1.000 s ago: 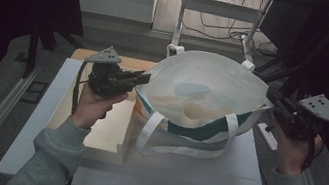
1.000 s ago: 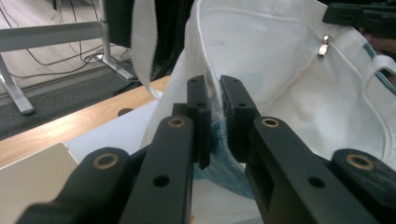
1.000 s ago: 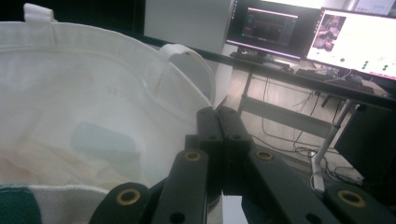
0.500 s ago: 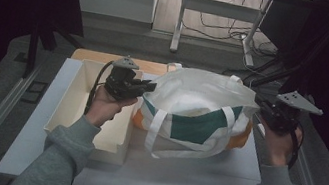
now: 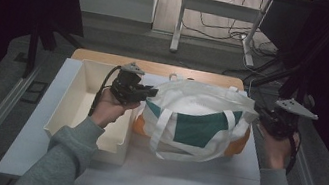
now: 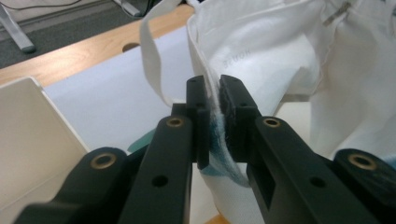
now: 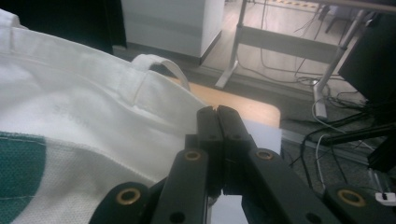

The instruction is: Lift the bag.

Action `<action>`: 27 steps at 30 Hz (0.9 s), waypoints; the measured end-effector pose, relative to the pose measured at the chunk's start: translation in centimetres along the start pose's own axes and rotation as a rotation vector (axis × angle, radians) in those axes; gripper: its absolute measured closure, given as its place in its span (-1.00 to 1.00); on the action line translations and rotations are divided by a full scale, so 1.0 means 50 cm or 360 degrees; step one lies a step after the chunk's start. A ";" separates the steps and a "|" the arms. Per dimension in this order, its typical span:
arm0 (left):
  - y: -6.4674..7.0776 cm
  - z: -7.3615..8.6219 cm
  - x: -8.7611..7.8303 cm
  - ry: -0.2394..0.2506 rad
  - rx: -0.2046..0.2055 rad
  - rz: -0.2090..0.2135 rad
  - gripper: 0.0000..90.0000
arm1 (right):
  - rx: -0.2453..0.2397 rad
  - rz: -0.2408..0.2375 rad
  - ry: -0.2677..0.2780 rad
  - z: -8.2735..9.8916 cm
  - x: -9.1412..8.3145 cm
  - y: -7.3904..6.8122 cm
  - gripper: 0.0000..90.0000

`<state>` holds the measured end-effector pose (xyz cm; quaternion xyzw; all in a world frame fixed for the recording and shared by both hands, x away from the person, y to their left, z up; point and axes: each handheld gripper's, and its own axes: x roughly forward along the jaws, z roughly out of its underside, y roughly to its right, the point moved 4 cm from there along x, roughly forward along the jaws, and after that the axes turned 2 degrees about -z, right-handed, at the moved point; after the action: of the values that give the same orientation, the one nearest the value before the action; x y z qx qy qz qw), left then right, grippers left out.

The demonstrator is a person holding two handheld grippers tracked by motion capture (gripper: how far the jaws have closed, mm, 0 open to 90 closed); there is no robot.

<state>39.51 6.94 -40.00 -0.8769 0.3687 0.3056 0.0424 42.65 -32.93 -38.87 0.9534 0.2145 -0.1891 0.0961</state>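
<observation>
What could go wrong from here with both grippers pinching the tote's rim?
1. The left gripper clamps only a thin fold of the tote bag rim; the fabric could slip out.
2. The bag sits on an orange thing hidden beneath it; pulling sideways may drag it off the table.
3. The loose strap hangs in front near the cream tray and could snag.

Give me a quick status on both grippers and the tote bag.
Left gripper shut on tote bag rim. Right gripper shut at bag's other edge; hold unclear. Bag on table beside white bin. Nothing in the way.
</observation>
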 end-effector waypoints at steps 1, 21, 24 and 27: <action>0.002 0.002 0.003 -0.0008 0.0004 -0.0005 0.82 | 0.0001 -0.0008 -0.0012 0.004 0.004 -0.002 0.97; -0.011 0.021 0.028 -0.0097 -0.0007 0.0000 0.52 | 0.0007 -0.0061 -0.0165 0.060 0.054 -0.006 0.88; -0.007 0.022 0.018 -0.0066 0.0007 -0.0047 -0.05 | 0.0066 -0.0098 -0.0094 0.054 0.042 -0.008 0.43; -0.002 0.023 0.001 -0.0020 0.0004 -0.0047 -0.20 | 0.0055 -0.0120 -0.0037 0.048 0.023 -0.015 0.18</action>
<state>39.03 7.35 -40.96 -0.8803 0.3557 0.3099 0.0504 42.52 -32.44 -41.57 0.9440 0.2457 -0.2073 0.0748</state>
